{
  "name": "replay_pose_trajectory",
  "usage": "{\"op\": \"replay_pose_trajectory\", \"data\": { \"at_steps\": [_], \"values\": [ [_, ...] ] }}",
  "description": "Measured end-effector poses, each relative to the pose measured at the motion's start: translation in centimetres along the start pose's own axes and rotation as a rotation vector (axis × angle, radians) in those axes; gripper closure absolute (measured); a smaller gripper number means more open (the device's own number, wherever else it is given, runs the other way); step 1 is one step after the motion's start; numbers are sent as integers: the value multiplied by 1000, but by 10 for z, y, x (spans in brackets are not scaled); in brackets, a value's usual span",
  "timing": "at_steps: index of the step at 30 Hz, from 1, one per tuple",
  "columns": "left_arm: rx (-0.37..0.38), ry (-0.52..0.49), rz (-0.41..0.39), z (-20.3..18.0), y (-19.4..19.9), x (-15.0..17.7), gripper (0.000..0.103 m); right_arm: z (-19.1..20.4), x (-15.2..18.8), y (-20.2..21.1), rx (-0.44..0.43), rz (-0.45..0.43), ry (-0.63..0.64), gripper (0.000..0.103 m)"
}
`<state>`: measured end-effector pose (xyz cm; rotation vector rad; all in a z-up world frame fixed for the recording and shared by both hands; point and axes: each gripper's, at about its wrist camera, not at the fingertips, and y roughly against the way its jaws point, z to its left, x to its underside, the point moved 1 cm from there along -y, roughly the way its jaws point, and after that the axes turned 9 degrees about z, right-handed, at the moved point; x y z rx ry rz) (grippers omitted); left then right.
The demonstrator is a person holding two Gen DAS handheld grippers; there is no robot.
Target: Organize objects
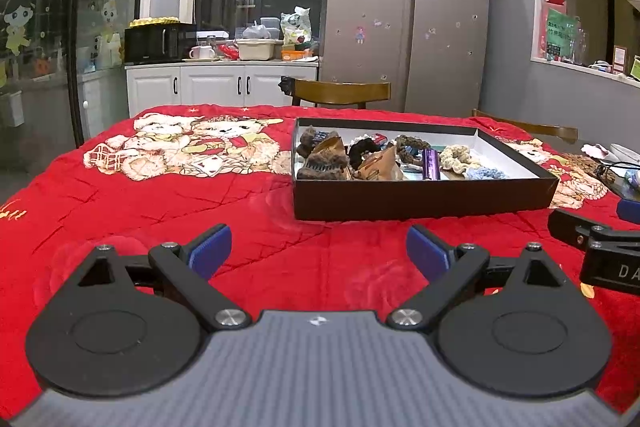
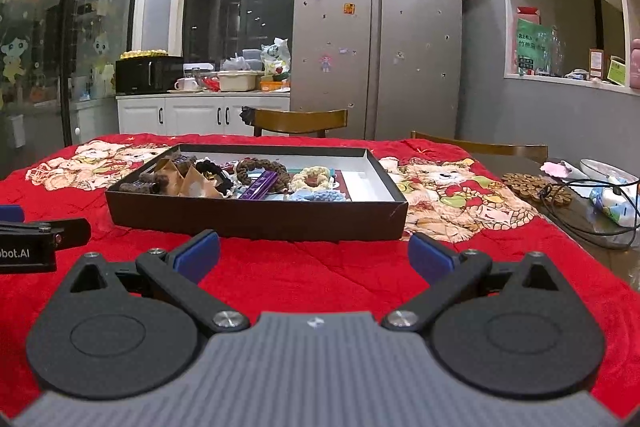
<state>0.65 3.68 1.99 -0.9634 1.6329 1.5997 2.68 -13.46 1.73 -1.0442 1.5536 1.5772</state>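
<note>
Two hand-held claws hover side by side over a red quilted cloth (image 1: 168, 203) printed with teddy bears, in a kitchen at night. The left gripper (image 1: 319, 251) has its blue-padded fingers spread wide with nothing between them; the right gripper (image 2: 314, 254) is likewise spread and empty. Ahead of both sits a shallow dark box (image 2: 256, 215) with a white lining: it lies ahead and to the right of the left claw, and straight ahead, slightly left, of the right one, well apart from both sets of fingertips. Inside is a jumble of small things, among them brown furry hair clips (image 1: 322, 163), a black scrunchie (image 1: 362, 149), a cream crocheted scrunchie (image 2: 311, 177), a pale blue knitted one (image 2: 320, 195), a braided brown ring (image 2: 260, 169) and a purple packet (image 1: 431, 163); the far right part of the box floor is bare white. Beyond the right claw, further right, a round wooden trivet (image 2: 534, 187) and tangled black cable (image 2: 592, 211) lie on bare tabletop. Wooden chair (image 2: 298, 121) backs and a steel fridge (image 2: 376, 35) stand behind the table.
</note>
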Motion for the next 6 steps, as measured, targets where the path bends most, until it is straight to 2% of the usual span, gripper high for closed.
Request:
{"op": "replay_pose_trajectory", "data": {
  "at_steps": [6],
  "values": [
    [1,-5,-4,-1,0,0,7,0,0,0,-2,2,-1,0]
  ]
}}
